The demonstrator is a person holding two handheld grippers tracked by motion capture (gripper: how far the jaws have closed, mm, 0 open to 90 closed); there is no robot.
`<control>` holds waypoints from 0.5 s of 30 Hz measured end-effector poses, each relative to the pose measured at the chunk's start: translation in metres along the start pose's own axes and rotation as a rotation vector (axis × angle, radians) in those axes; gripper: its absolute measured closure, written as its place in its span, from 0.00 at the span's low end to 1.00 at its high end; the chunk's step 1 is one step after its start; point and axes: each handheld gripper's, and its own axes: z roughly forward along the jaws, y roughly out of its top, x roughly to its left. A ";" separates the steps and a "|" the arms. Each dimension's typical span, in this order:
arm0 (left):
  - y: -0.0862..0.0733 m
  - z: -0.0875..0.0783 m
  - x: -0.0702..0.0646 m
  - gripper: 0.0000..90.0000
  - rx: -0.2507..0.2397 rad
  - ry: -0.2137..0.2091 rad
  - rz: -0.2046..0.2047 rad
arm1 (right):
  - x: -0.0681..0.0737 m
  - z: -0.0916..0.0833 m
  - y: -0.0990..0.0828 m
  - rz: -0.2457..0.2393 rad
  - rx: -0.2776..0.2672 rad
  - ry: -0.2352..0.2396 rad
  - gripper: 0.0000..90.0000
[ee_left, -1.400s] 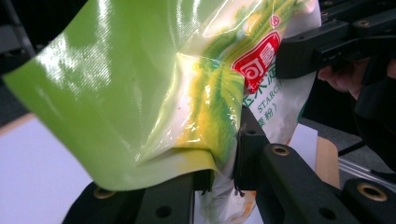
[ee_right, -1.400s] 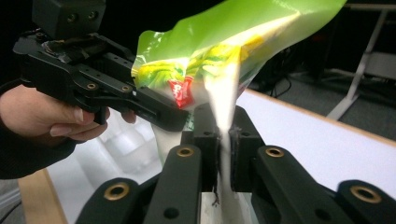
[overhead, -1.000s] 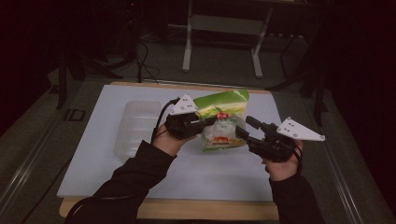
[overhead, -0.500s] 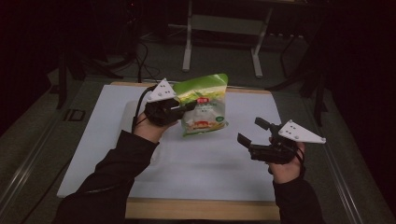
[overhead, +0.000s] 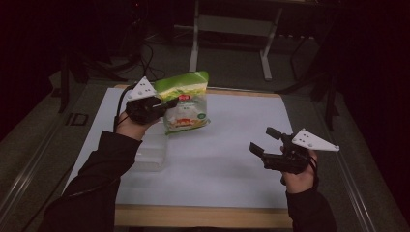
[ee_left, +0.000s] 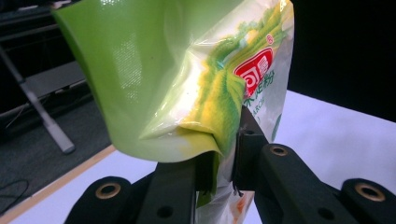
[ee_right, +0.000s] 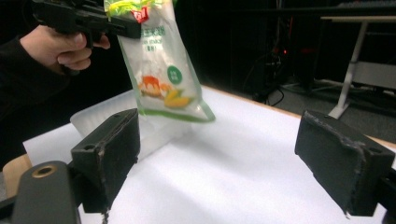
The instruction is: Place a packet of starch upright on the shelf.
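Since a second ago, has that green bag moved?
Yes. The green bag, pinched in the left tongs, has travelled left, toward the clear tray and the table's left edge.

one green and white snack bag (overhead: 186,104), printed with a red logo and a picture of corn. one clear plastic container (overhead: 150,153) lying on the table. one white-topped table (overhead: 232,169) with a wooden edge. two hand-held grippers, the left gripper (overhead: 167,105) and the right gripper (overhead: 263,140), each with two black jaws and one grey three-cornered plate on top. two hands and two dark sleeves. one metal frame stand (overhead: 232,29) on the floor beyond the table.
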 end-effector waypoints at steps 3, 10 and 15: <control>-0.007 -0.005 0.014 0.90 0.000 0.017 0.008 | -0.002 0.000 -0.005 0.011 0.010 -0.004 0.16; -0.022 -0.017 0.047 0.90 0.013 0.016 0.032 | -0.004 0.006 -0.015 0.032 0.041 -0.008 0.16; -0.033 -0.023 0.068 0.90 0.023 0.039 0.018 | -0.003 0.009 -0.017 0.035 0.054 -0.002 0.16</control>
